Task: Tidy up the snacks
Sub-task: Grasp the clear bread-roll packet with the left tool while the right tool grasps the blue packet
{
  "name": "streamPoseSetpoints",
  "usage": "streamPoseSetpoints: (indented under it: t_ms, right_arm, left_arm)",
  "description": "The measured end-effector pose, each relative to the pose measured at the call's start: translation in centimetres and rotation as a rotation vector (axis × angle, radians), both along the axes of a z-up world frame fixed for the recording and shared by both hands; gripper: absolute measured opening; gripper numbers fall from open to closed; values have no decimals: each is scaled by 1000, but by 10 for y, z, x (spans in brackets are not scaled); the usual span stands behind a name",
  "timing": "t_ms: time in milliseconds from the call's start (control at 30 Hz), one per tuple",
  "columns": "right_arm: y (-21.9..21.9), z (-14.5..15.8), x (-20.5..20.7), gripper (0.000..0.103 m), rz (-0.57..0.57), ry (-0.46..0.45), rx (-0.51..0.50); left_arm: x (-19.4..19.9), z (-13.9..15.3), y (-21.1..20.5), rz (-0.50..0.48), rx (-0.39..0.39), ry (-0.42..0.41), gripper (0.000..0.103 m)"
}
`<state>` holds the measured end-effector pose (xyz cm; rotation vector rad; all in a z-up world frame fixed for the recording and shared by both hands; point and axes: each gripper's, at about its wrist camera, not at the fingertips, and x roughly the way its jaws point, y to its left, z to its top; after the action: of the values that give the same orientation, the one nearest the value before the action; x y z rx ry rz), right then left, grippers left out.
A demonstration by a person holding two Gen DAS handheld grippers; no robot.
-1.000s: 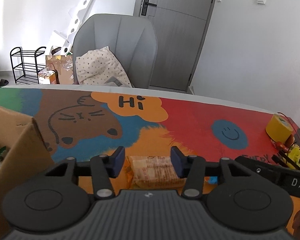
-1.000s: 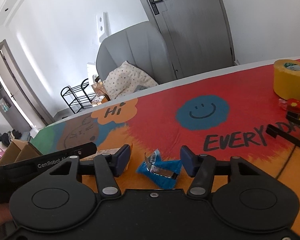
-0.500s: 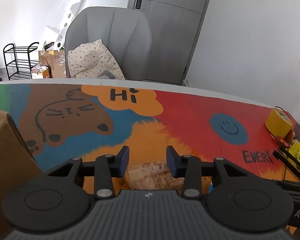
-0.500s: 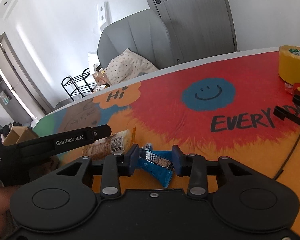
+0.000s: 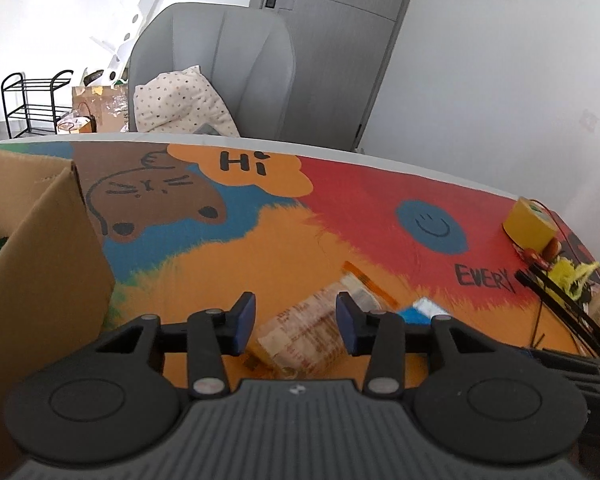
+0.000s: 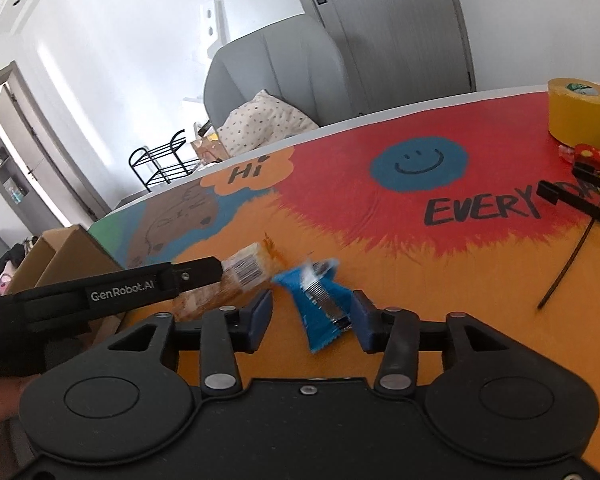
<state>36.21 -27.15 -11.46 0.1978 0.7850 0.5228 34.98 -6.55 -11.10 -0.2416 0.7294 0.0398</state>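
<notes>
grey chair (image 5: 220, 68), yellow tape roll (image 6: 580, 114), door (image 5: 332, 40)

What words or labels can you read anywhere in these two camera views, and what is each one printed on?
"Hi": on the orange speech bubble painted on the tablecloth.
"EVERY": black letters on the tablecloth, cut off by a black strap.
"GenRobot.AI": on the left gripper's arm.
Barcode on the biscuit packet: digits too small to read.
Print on the blue wrapper and the yellow tape roll: too blurred.
</notes>
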Motion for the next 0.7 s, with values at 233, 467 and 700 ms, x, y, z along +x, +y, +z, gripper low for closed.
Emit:
streamPoseSetpoints:
  t_ms: [233,467,700]
  right_arm:
    - [8,0,3,46,-5,-15,-48]
    - [13,-9,12,35,-21,-19,-82]
    - [-4,-11,5,23,-48,7,-35]
  left_arm:
    - [-6,-2,-9,-45,34,2,44]
    - [-4,-6,-13,-62,54,9,46]
    - [2,-12,-22,-82,66,28,49]
